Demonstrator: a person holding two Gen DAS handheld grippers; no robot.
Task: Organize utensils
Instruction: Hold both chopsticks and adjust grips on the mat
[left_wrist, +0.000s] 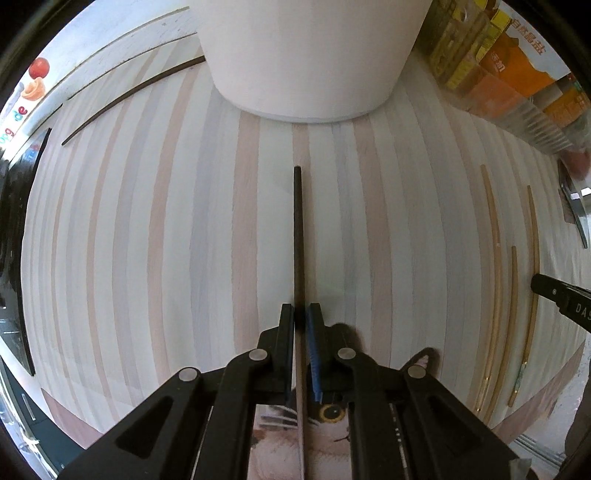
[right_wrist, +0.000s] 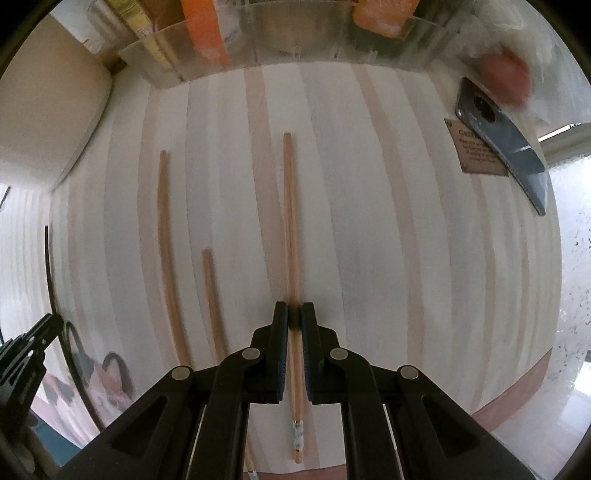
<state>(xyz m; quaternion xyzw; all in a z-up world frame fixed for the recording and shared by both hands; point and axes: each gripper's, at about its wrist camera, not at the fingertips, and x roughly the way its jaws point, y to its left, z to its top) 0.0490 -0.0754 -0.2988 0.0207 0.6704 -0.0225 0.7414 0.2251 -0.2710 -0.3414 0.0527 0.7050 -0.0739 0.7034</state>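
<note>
Two chopsticks gripped at once: dark chopstick (left_wrist: 297, 236) pinched in the closed left hand-held gripper (left_wrist: 300, 314), wooden chopstick (right_wrist: 291, 236) pinched in the closed right hand-held gripper (right_wrist: 294, 314), both pointing forward over the striped table (left_wrist: 147, 221). Two more wooden chopsticks (right_wrist: 166, 251) lying just left. Best kept level, tips steered toward the white container (left_wrist: 306, 55), released only once well inside.
</note>
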